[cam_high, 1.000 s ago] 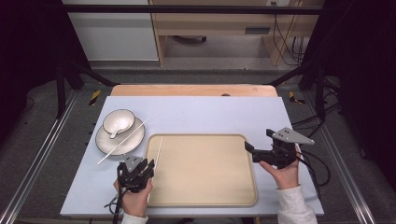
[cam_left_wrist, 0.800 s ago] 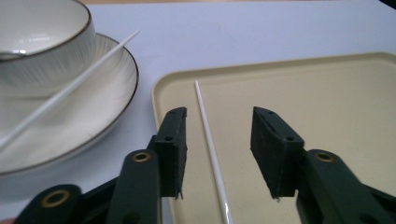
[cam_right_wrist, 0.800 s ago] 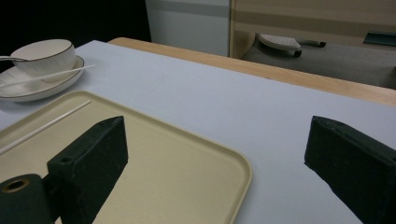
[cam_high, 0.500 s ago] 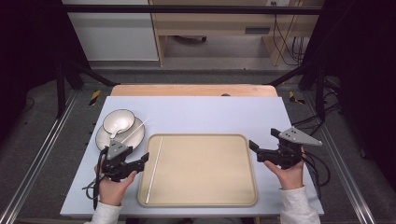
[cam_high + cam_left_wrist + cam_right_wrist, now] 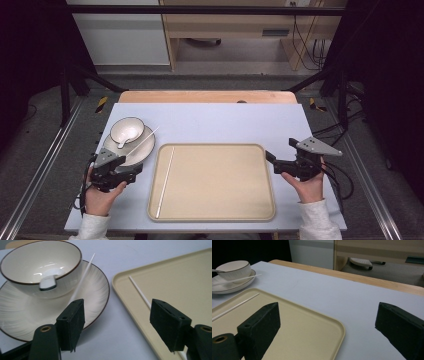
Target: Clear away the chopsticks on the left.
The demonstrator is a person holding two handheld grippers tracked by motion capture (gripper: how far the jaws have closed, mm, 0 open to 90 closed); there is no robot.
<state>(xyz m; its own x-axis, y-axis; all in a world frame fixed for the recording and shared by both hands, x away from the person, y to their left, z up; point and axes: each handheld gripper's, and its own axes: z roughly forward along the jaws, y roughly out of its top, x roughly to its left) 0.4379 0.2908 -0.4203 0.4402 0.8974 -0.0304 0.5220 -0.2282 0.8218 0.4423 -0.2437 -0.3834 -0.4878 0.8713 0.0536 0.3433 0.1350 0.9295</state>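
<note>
A beige tray (image 5: 220,185) lies in the middle of the table with a thin white chopstick (image 5: 166,180) along its left side. To its left a white plate (image 5: 142,150) carries a bowl (image 5: 127,130) and a second chopstick (image 5: 144,141). My left gripper (image 5: 137,171) is open at the plate's near edge, with nothing between its jaws. In the left gripper view (image 5: 117,325) the jaws frame the gap between plate (image 5: 95,292) and tray (image 5: 180,275); a spoon (image 5: 48,282) rests in the bowl (image 5: 30,262). My right gripper (image 5: 280,150) is open and empty over the tray's right rim (image 5: 337,325).
The pale blue mat (image 5: 225,125) is bare beyond the tray, with a wooden strip (image 5: 200,97) at its far edge. Metal rails (image 5: 40,170) run along both sides of the table. Cables trail from each gripper.
My left gripper has moved left, from the tray's left edge to the near side of the plate. The right gripper has shifted only slightly to the right.
</note>
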